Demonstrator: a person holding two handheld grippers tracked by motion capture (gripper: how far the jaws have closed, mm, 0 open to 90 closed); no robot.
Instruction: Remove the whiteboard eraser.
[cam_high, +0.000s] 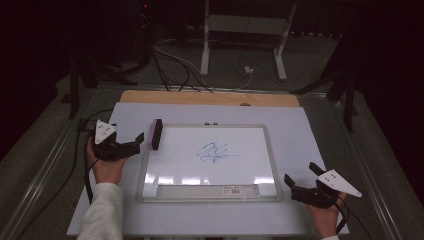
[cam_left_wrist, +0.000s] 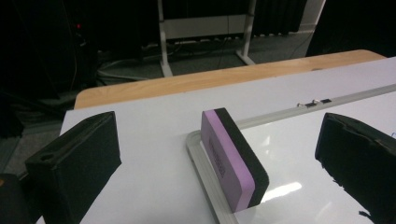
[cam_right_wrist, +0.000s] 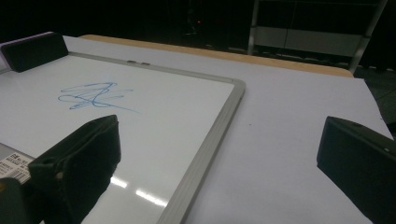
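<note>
A whiteboard (cam_high: 250, 150) lies flat on the bench (cam_high: 300, 125), with a blue scribble (cam_high: 215, 151) in its middle. A purple and black eraser (cam_high: 156, 134) stands on its edge at the board's top left corner. The left gripper (cam_high: 141, 143) is just beside the eraser, spread wide and holding nothing. The right gripper (cam_high: 302, 177) is by the board's bottom right corner, spread wide too.
</note>
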